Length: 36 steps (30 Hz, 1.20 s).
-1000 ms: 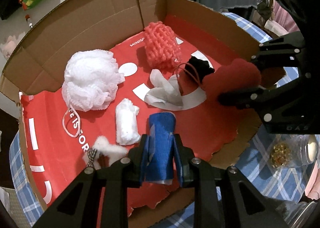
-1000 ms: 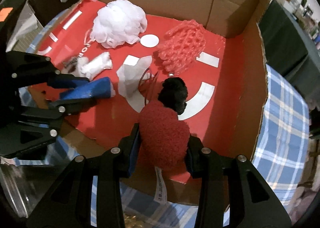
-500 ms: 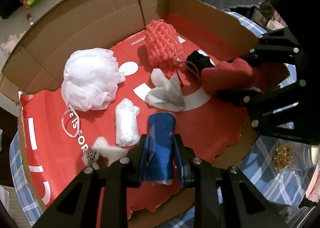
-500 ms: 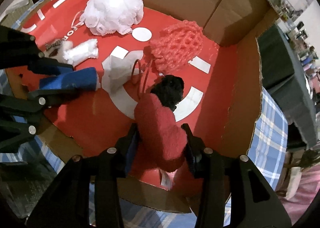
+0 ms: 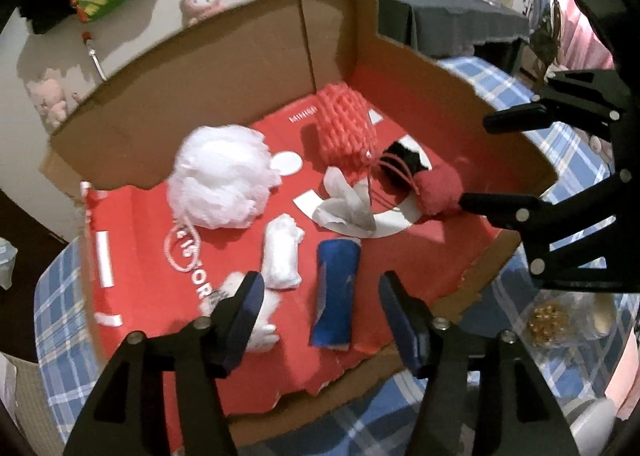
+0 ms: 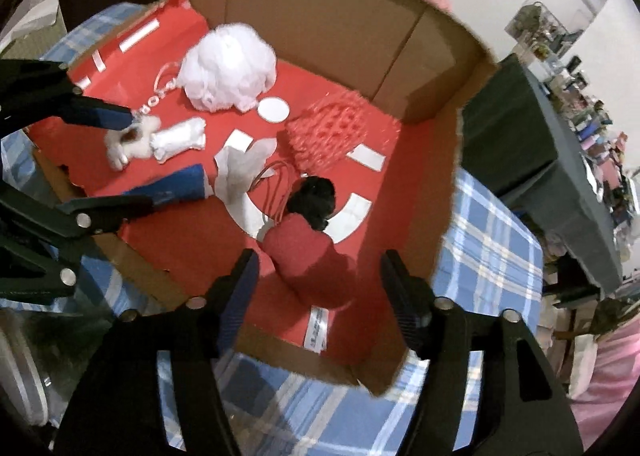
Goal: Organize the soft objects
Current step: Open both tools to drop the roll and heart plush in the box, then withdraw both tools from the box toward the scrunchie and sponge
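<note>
A blue rolled cloth (image 5: 335, 292) lies on the red floor of the cardboard box (image 5: 248, 67), just ahead of my open, empty left gripper (image 5: 320, 308). A dark red fuzzy plush (image 6: 308, 256) lies in the box in front of my open, empty right gripper (image 6: 316, 276), touching a black pompom (image 6: 314, 199). A white mesh pouf (image 5: 220, 183), a coral net sponge (image 5: 346, 131), a white roll (image 5: 282, 256), a small white plush (image 6: 128, 143) and a crumpled white tissue (image 5: 344, 203) also lie inside. The blue cloth (image 6: 172, 187) shows in the right wrist view too.
The box stands on a blue plaid tablecloth (image 6: 492, 223). A glass jar with golden bits (image 5: 552, 320) sits outside the box at the right. A dark-covered table (image 5: 448, 23) stands behind. The box front edge is torn and low.
Both grippers opened and pulled back. The blue cloth and the red plush were let go and now lie on the box floor.
</note>
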Available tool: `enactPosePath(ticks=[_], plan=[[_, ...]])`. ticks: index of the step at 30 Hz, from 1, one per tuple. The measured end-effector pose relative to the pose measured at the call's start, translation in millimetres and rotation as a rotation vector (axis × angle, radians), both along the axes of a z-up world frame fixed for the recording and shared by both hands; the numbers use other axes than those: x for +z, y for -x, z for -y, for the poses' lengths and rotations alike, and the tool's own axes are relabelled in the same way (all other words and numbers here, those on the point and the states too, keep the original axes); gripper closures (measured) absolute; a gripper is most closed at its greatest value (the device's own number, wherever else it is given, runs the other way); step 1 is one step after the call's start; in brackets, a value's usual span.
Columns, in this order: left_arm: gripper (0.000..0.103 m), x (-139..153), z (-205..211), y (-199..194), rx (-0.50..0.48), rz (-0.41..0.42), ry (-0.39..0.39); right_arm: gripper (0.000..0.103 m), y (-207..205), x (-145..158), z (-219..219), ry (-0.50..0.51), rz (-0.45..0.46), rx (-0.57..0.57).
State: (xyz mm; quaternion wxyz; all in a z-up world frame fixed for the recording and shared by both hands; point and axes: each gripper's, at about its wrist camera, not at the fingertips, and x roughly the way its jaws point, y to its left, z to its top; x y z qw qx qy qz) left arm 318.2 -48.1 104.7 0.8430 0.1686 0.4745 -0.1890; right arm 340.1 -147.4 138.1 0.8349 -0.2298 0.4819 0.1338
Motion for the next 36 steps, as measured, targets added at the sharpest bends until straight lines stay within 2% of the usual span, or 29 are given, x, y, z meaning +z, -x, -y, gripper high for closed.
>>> enactPosePath(ticks=[4,6,7,10,14,16,20,24,30,36], plan=[[0.030,23.5,-14.5,19.6,0.042,0.047,0.034,0.036,15.2,20.4,7.7,-0.041,0.042,-0.028],[0.026,36.1,-22.1,33.9,0.059,0.083,0.050,0.031,29.6,34.0,12.4,-0.072,0.075,-0.044],[0.022,40.0,-24.7,39.5,0.065,0.097,0.056,0.026,36.4,39.5,13.7,-0.086,0.089,-0.049],[0.011,54.2,-33.4,62.7,0.098,0.147,0.096,0.025,62.2,61.0,20.5,-0.149,0.150,-0.074],[0.008,73.1,-38.3,101.8,0.115,0.247,0.113,0.024,96.3,79.7,28.6,-0.250,0.194,-0.100],[0.004,81.6,-41.3,120.1,0.120,0.287,0.139,0.023,112.6,86.8,30.0,-0.287,0.221,-0.102],[0.001,92.4,-43.6,157.5,0.118,0.351,0.196,0.014,154.6,98.1,33.6,-0.377,0.282,-0.090],[0.000,98.1,-46.2,188.8,0.138,0.417,0.233,0.014,191.4,102.0,36.7,-0.436,0.335,-0.092],[0.000,97.1,-58.4,231.8,0.179,0.484,0.344,0.010,239.9,98.0,39.3,-0.485,0.437,-0.103],[0.000,80.9,-62.4,257.0,0.211,0.513,0.375,0.010,271.4,80.0,36.1,-0.496,0.503,-0.124]])
